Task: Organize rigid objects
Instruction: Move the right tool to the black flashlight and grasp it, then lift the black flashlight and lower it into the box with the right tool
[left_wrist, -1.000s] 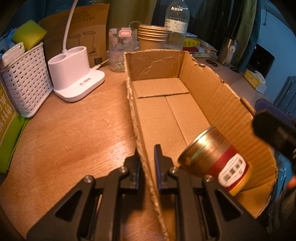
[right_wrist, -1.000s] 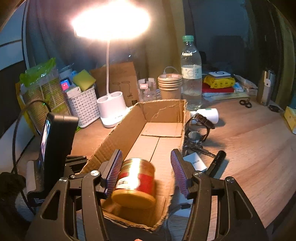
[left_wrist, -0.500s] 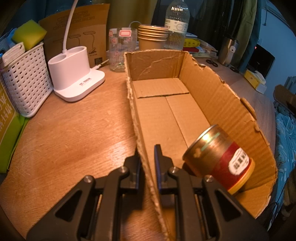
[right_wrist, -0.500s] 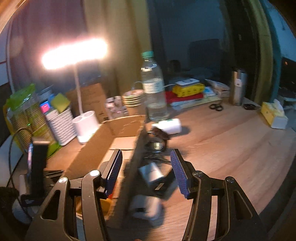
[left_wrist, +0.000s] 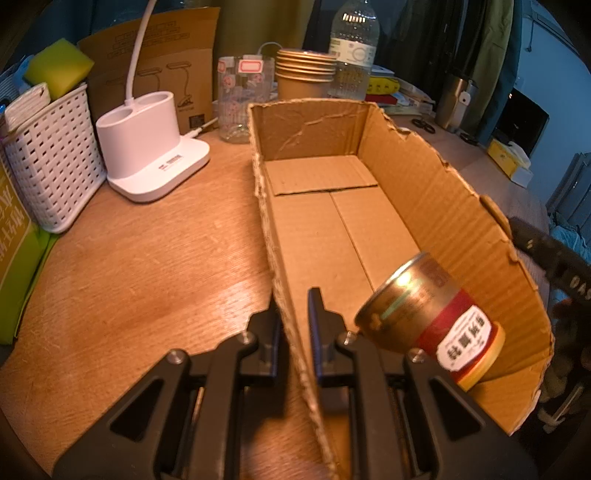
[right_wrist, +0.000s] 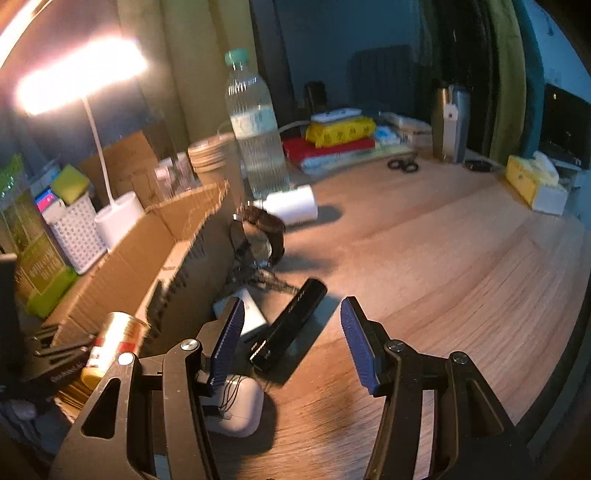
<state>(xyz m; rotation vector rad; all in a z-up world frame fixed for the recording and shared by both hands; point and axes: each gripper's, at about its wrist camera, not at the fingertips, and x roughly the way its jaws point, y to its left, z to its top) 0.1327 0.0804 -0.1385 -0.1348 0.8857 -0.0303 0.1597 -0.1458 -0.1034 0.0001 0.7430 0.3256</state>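
Observation:
A cardboard box (left_wrist: 436, 206) lies open on the wooden table. A gold can with a red label (left_wrist: 424, 314) lies on its side at the box's near end; it also shows in the right wrist view (right_wrist: 114, 339). My left gripper (left_wrist: 293, 325) is shut on the box's left wall. My right gripper (right_wrist: 291, 332) is open and empty, outside the box to its right, above a black cylinder (right_wrist: 288, 328), a white earbud case (right_wrist: 236, 410) and a small white block (right_wrist: 247, 314).
A watch (right_wrist: 262, 236), keys, a white roll (right_wrist: 291, 203) and a water bottle (right_wrist: 255, 129) lie right of the box. A white lamp base (left_wrist: 151, 151), a white basket (left_wrist: 48, 162), a glass and paper cups (left_wrist: 304, 75) stand to the left and behind.
My right gripper let go of the can, which dropped into the box, and swung right out of the box over the loose items. The left gripper has held still.

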